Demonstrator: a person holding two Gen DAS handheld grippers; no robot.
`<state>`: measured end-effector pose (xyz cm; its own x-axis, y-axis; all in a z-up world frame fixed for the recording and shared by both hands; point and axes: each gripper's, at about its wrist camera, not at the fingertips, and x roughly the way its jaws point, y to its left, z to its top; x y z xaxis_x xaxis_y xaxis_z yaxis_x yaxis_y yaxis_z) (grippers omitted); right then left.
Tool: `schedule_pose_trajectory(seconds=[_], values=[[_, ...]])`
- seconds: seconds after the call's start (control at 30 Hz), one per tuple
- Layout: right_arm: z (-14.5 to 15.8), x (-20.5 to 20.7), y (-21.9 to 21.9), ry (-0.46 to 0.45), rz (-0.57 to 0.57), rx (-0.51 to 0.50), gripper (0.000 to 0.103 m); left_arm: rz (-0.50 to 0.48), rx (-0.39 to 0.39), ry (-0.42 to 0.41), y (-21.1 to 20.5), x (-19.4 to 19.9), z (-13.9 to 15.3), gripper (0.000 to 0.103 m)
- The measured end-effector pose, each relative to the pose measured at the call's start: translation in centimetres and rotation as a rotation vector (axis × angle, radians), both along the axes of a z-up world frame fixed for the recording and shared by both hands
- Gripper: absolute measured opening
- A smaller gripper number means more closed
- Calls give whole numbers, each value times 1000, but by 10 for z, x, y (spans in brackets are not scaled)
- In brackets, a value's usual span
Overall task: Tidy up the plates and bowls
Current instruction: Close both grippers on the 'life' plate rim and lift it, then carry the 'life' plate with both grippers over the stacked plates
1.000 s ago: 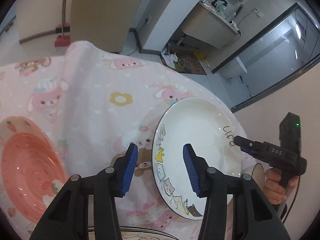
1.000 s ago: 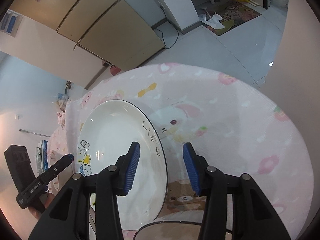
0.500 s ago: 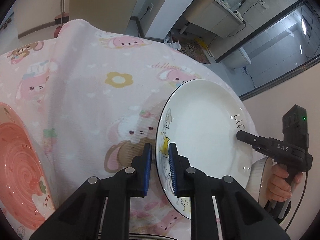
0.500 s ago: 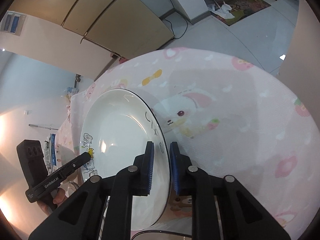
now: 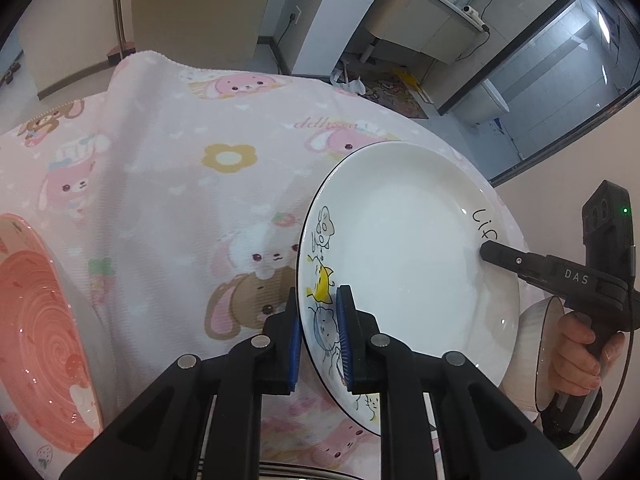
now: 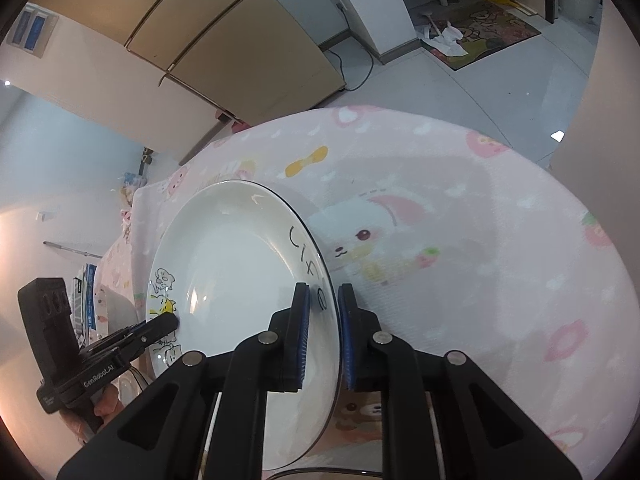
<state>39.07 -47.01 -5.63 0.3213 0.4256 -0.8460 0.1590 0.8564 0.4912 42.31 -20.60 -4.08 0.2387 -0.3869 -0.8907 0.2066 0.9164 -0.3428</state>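
Observation:
A white plate (image 5: 404, 240) with cartoon cats and black writing on its rim is held above the pink tablecloth (image 5: 160, 184). My left gripper (image 5: 318, 304) is shut on its cat-side rim. My right gripper (image 6: 324, 304) is shut on the opposite rim by the writing; the plate (image 6: 232, 272) shows here too. Each gripper appears in the other's view, the right gripper (image 5: 486, 250) at the far rim and the left gripper (image 6: 172, 322) at the cat side. A pink swirl plate (image 5: 36, 340) lies at the left.
A white bowl (image 5: 536, 356) sits under the plate's right edge, by the right hand. A glass rim (image 6: 320, 474) shows at the bottom edge of both views. The table edge drops to the floor beyond, with cabinets (image 6: 224, 48) behind.
Both grippers went from open around the plate's rims to shut on them. The plate has since lifted off the cloth and sits higher in both views.

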Motion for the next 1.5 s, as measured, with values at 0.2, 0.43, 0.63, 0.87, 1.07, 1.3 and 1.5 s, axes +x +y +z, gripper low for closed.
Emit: schedule_pose_trajectory(seconds=[0.2, 0.43, 0.63, 0.87, 1.07, 1.3, 1.5], values=[[15, -3, 10, -42, 8, -23, 14, 27, 2, -48, 6, -4, 17, 17], [38, -9, 18, -97, 17, -12, 14, 55, -68, -60, 25, -10, 42, 17], [60, -18, 22, -137, 15, 24, 14, 75, -74, -112, 33, -25, 74, 17], [89, -29, 31, -192, 3, 24, 14, 117, -115, -170, 48, -42, 106, 17], [111, -41, 45, -228, -8, -46, 14, 155, -112, -222, 57, -53, 126, 17], [125, -47, 58, -250, 3, -71, 16, 183, -83, -301, 61, -73, 150, 17], [137, -58, 74, -278, 0, -118, 18, 198, -57, -358, 65, -86, 166, 17]])
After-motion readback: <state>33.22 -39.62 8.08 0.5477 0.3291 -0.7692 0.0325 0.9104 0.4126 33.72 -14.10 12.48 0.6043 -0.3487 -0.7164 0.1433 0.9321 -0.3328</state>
